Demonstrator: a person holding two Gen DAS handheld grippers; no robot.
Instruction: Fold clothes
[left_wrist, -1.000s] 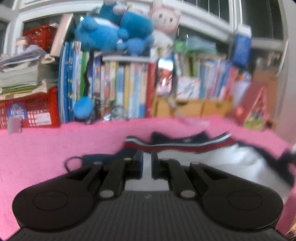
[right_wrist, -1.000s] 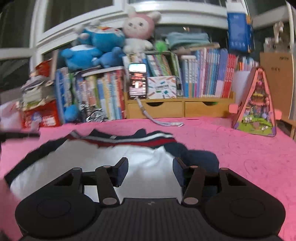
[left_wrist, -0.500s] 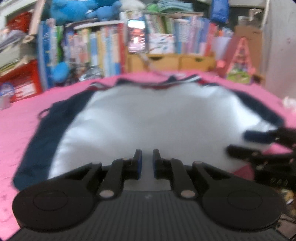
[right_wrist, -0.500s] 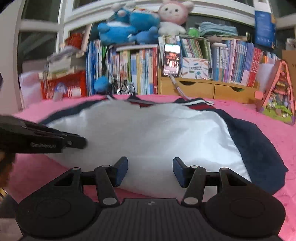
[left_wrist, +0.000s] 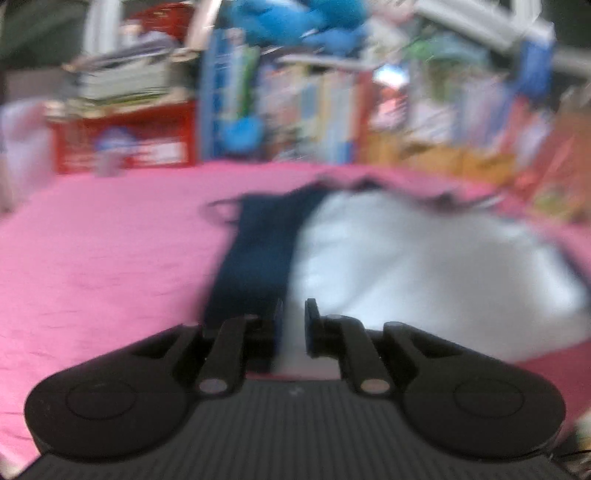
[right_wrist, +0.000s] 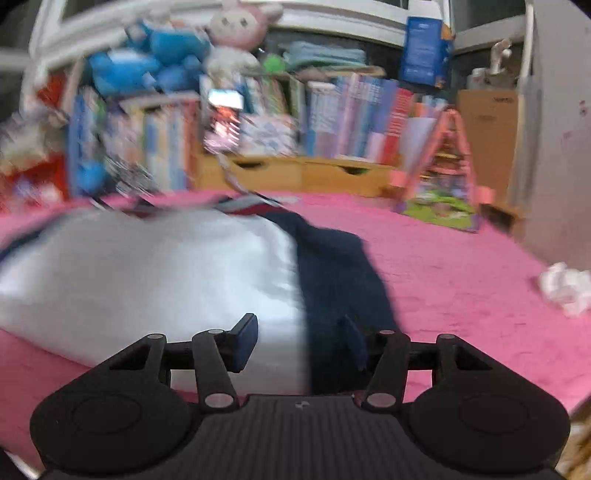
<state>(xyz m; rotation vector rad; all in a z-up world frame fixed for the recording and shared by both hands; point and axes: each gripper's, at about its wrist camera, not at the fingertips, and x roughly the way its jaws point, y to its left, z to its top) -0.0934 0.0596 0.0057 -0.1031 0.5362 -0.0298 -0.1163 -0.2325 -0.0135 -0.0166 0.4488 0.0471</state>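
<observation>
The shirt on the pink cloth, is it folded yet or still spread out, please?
Spread: the shirt lies flat, white body between both navy sleeves.

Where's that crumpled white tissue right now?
In the right wrist view, the crumpled white tissue lies on the pink cloth at the far right edge, right of the shirt's navy sleeve.

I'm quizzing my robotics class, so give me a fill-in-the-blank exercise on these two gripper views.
1. The shirt lies on a cloth coloured ____.
2. The shirt's body is white and its sleeve is ____.
3. The gripper with the wider gap between its fingers is the ____ one.
4. The crumpled tissue lies to the ____ of the shirt in the right wrist view.

Missing words: pink; navy; right; right
</observation>
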